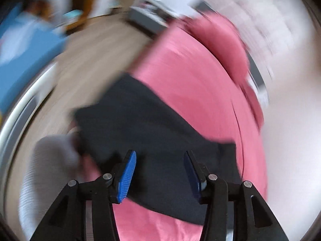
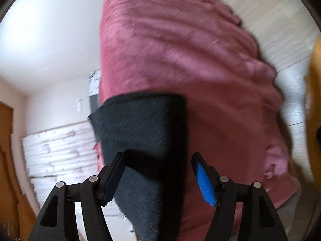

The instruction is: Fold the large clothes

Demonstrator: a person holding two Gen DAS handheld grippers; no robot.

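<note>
A large pink garment (image 1: 190,70) lies spread over a pale wood surface (image 1: 90,56), with a dark cloth panel (image 1: 140,120) across it. My left gripper (image 1: 159,154) hovers over that dark panel, its blue pads (image 1: 127,176) well apart and gripping nothing. In the right wrist view the pink garment (image 2: 180,50) fills the middle, and a dark grey fold (image 2: 144,120) runs down between my fingers. My right gripper (image 2: 158,156) stands open around that fold; the blue pad (image 2: 204,180) is clear of the cloth. Both views are motion-blurred.
A blue object (image 1: 24,46) and a grey box (image 1: 148,20) sit beyond the pale surface. A grey ribbed cloth (image 1: 54,156) shows at lower left. The right wrist view has white patterned bedding (image 2: 60,146), a wooden door (image 2: 8,140) and something yellow (image 2: 315,100).
</note>
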